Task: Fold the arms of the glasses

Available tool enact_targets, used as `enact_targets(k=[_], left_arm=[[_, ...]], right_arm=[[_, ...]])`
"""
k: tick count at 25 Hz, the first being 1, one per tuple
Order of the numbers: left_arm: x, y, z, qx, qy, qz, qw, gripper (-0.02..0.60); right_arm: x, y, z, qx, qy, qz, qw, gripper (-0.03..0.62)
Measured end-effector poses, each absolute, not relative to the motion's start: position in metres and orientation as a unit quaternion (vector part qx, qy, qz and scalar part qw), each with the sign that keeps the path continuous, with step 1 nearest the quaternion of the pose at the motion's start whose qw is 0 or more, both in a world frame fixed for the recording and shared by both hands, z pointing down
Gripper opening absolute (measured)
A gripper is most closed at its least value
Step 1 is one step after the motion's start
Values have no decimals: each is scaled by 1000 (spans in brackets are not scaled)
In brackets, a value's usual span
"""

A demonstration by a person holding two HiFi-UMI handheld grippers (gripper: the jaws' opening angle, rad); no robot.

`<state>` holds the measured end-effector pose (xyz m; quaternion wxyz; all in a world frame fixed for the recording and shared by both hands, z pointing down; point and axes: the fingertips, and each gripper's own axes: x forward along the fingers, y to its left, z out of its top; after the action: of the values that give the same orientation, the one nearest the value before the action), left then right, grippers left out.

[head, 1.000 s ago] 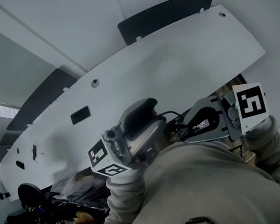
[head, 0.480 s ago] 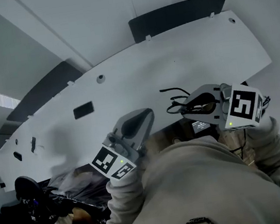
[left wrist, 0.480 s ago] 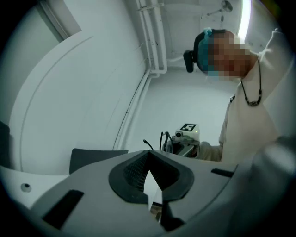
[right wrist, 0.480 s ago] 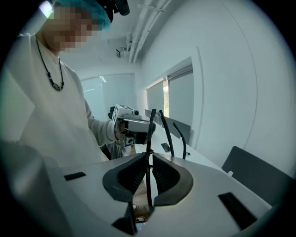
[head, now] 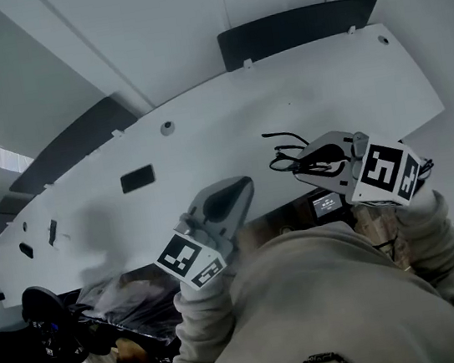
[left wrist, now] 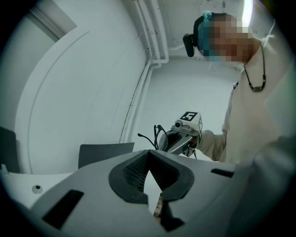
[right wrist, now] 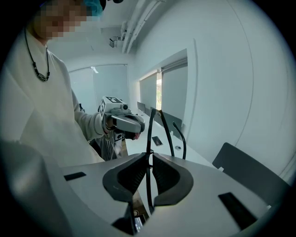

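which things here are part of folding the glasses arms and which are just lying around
Part of the job:
black thin-framed glasses, arms unfolded, clamped in the right gripper
left gripper, shut and empty

Just lying about:
white curved desk
dark grey chair back
small dark screen below the desk edge

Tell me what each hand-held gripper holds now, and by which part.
The right hand-held gripper pinches the black glasses by a thin frame part, seen edge-on. The left hand-held gripper is shut, empty.
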<state>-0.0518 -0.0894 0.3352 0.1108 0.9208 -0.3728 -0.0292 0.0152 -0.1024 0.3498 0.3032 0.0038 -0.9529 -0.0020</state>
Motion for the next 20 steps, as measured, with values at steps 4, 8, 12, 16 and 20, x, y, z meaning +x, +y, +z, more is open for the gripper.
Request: enact_targets(k=[4, 8, 12, 16, 20], left_arm=[[-48, -90, 338, 926, -361, -25, 105, 6], [-45, -91, 342, 931, -351, -15, 99, 6], [-41, -90, 342, 934, -345, -10, 98, 6], [-41, -89, 341, 932, -347, -10, 101, 6], [-41, -88, 339, 930, -353, -11, 105, 6]], right_arm=[[14, -107, 358, 22, -950, -3, 310, 58], [15, -109, 366, 30, -947, -2, 319, 58], [18, -110, 369, 33, -944, 0, 328, 58], [19, -111, 370, 31, -942, 0, 334, 58], [21, -109, 371, 24, -940, 1, 339, 58]])
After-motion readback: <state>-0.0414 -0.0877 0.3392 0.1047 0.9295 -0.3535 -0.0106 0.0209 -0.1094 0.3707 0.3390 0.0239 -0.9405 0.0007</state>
